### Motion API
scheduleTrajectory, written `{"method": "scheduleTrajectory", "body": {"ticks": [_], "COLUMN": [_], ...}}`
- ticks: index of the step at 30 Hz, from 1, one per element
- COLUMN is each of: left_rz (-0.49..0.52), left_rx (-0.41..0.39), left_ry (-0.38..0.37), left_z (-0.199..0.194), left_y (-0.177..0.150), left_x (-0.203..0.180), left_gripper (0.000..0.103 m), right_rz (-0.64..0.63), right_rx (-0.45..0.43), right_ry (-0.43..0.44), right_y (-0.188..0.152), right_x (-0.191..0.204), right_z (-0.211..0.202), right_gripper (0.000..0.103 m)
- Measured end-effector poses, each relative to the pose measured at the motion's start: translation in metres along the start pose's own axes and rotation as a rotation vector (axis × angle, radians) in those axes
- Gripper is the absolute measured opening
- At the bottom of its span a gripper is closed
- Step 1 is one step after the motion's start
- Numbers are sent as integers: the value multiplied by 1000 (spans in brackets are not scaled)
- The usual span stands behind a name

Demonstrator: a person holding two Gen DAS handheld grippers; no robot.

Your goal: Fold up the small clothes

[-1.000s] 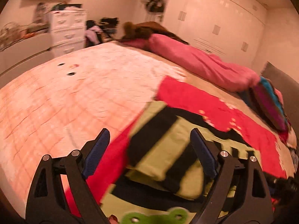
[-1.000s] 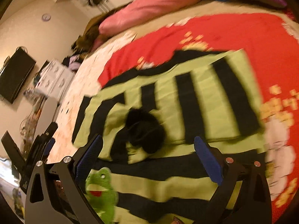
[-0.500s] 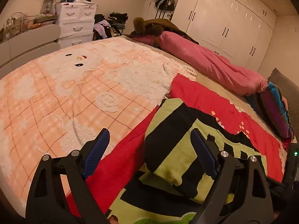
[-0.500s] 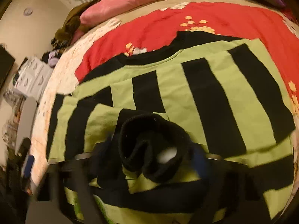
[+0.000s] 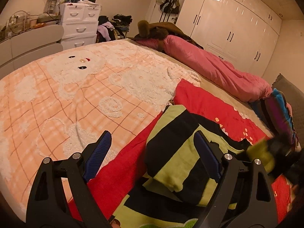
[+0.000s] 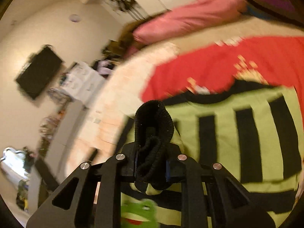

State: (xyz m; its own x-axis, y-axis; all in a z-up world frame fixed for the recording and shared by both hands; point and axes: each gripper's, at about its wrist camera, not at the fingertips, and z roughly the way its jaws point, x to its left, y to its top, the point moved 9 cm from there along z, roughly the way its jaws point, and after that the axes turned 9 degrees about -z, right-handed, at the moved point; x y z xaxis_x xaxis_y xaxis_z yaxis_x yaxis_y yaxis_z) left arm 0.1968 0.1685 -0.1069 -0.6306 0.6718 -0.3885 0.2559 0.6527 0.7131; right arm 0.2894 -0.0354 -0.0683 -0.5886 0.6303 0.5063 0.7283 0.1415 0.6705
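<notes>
A small green and black striped sweater (image 5: 176, 152) (image 6: 237, 138) lies on a red blanket (image 5: 205, 104) on the bed. One sleeve is folded over its body. My left gripper (image 5: 152, 155) is open and empty, just above the sweater's left side. My right gripper (image 6: 151, 163) is shut on the black ribbed sleeve cuff (image 6: 153, 125) and holds it raised above the sweater. A green frog patch (image 6: 140, 212) shows near the hem.
The bed carries a peach checked blanket (image 5: 66, 98) to the left and a pink duvet (image 5: 209, 66) along the far side. Striped pillows (image 5: 279, 112) lie at the right. White drawers (image 5: 79, 24) and wardrobes (image 5: 237, 24) stand beyond.
My right gripper has closed on the black sleeve cuff and lifted it off the sweater. My left gripper has stayed open, drifting slightly back.
</notes>
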Motion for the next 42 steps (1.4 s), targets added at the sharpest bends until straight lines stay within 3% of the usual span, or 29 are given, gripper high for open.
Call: {"method": "scheduleTrajectory", "body": {"ticks": [3,7,13,24,27,30,34,38,42], "left_rz": [10,35,84,254,246,233,271,300,300], "left_rx": [-14,-31,-15,79,115,147,164,235,203], "left_ry": [-7,-28,-44,-50,-115,-163,-190,-180,-199], "left_z": [-3,-7,-4,19,26,37,45,54,48], "left_y": [1,2,-4,-39,-47,-53,-61,-77,-73], "left_x": [-3,-10,-21,-52,-61,-67,-78,-79,-84], "left_gripper": [81,81,81,81,81,81,81,81,81], "right_rz": [-67,-145,-130,22,43,52,113,200,202], "right_rx": [-43,-114,-163,-91,-79,-53,-35,-60,-65], "right_ry": [88,110,54,-106,-135,-178,-227,-225,-233], "right_y": [35,70,92,44,33,22,6,-8,-21], "right_x": [28,40,3,-115,-140,-160,-185,-205,-208], "right_z": [-16,-38,-63,-48,-43,-40,-42,-60,-76], "right_gripper": [19,19,19,19,21,26,51,58,58]}}
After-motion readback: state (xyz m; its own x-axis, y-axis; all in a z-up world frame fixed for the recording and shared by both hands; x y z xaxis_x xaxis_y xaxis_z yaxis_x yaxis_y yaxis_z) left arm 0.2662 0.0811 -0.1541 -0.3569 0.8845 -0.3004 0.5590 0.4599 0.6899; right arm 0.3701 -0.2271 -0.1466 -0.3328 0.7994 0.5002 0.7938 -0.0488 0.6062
